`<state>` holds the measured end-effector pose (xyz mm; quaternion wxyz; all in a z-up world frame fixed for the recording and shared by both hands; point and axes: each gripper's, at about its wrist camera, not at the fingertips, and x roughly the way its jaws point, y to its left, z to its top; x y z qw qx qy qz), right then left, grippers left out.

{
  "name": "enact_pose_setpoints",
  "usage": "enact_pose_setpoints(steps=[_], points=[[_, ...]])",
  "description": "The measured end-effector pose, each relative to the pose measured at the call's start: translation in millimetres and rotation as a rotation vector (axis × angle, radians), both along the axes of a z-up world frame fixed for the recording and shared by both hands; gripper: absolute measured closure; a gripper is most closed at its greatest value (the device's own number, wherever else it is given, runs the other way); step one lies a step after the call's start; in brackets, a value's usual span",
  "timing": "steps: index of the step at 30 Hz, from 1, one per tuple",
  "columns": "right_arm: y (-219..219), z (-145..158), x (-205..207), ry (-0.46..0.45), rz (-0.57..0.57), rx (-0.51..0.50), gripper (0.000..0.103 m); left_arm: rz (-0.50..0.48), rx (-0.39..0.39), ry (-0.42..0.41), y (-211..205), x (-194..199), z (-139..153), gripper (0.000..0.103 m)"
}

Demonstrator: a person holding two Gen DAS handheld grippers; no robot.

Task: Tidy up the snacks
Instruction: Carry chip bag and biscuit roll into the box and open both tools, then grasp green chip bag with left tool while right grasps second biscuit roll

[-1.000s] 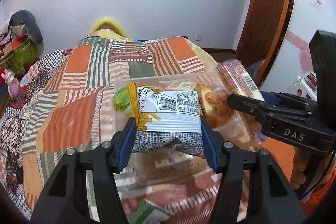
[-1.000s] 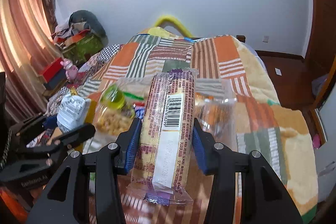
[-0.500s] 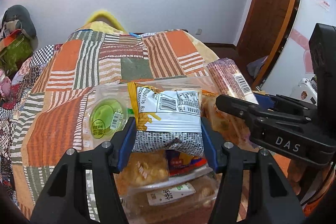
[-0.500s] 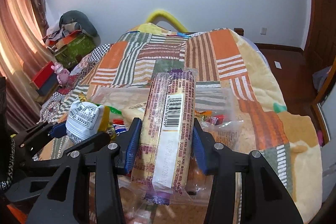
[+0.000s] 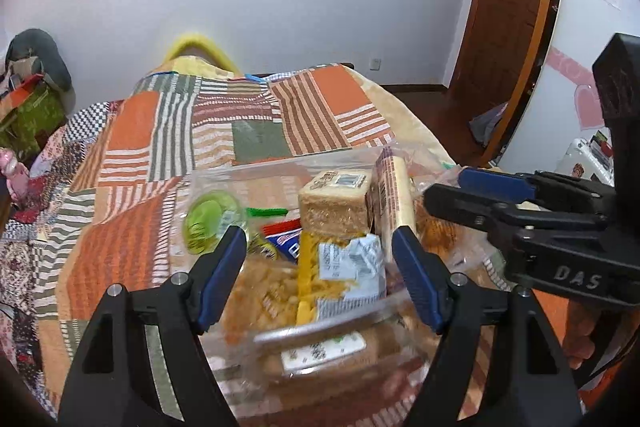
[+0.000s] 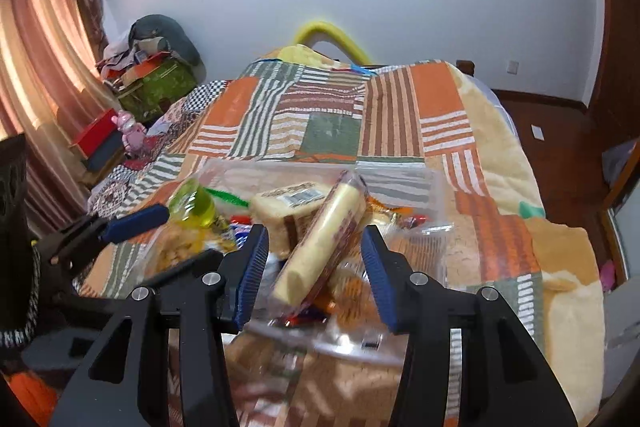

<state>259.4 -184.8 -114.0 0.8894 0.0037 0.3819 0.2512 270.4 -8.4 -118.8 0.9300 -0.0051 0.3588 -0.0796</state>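
My left gripper (image 5: 320,277) hovers over a clear plastic box (image 5: 280,169) of snacks on the bed. Its jaws are opening with nothing pressed between them. The yellow and white barcode packet (image 5: 344,267) lies loose in the box just below them. My right gripper (image 6: 316,277) hangs over the same box (image 6: 400,175). The long cracker pack (image 6: 320,239) leans tilted between its pads, and neither pad touches it. In the left wrist view that pack (image 5: 394,195) stands beside a wrapped cake block (image 5: 334,203), by the right gripper's tips.
A green jelly cup (image 5: 208,219) and several other packets fill the box. The patchwork blanket (image 5: 160,155) covers the bed all round. Boxes and a pink toy (image 6: 132,131) sit at the left, and a wooden door (image 5: 508,7) at the right.
Both grippers have let go: the barcode packet dropped from the left jaws into the box, and the cracker pack slipped from the right pads and tipped over. The left jaws stand wider.
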Motion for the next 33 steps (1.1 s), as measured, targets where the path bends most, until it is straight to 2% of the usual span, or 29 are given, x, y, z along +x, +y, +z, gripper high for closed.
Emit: enact_pose_setpoints(steps=[5, 8, 10, 17, 22, 23, 26, 29, 30, 33], points=[[-0.4, 3.3, -18.2, 0.002, 0.04, 0.008, 0.056, 0.013, 0.002, 0.013, 14.7, -24.1, 2.3, 0.026], [3.6, -4.1, -28.5, 0.021, 0.069, -0.002, 0.047, 0.027, 0.013, 0.037, 26.7, -40.1, -4.6, 0.024], [8.8, -15.7, -34.4, 0.058, 0.099, -0.001, 0.042, 0.034, 0.014, 0.066, 36.8, -52.4, -15.4, 0.023], [40.3, -53.3, -36.1, 0.158, 0.165, -0.066, 0.042, 0.04, 0.037, 0.161, 53.6, -86.2, -57.3, 0.023], [61.9, -71.4, -26.2, 0.181, 0.172, -0.141, 0.039, -0.002, 0.005, 0.22, 57.1, -102.4, -79.3, 0.023], [65.4, -74.1, -25.3, 0.181, 0.173, -0.158, 0.035, -0.013, 0.002, 0.229, 56.6, -105.5, -83.3, 0.023], [74.0, -79.1, -24.5, 0.177, 0.189, -0.195, 0.031, -0.034, 0.009, 0.252, 53.3, -112.0, -94.9, 0.023], [76.8, -80.9, -25.8, 0.176, 0.205, -0.211, 0.031, -0.035, -0.001, 0.247, 55.0, -116.7, -100.0, 0.023], [76.4, -80.2, -28.0, 0.169, 0.207, -0.22, 0.037, -0.032, -0.016, 0.245, 56.5, -118.2, -101.0, 0.025], [71.9, -78.5, -36.5, 0.166, 0.211, -0.228, 0.051, -0.038, -0.05, 0.248, 59.6, -116.7, -104.7, 0.042]])
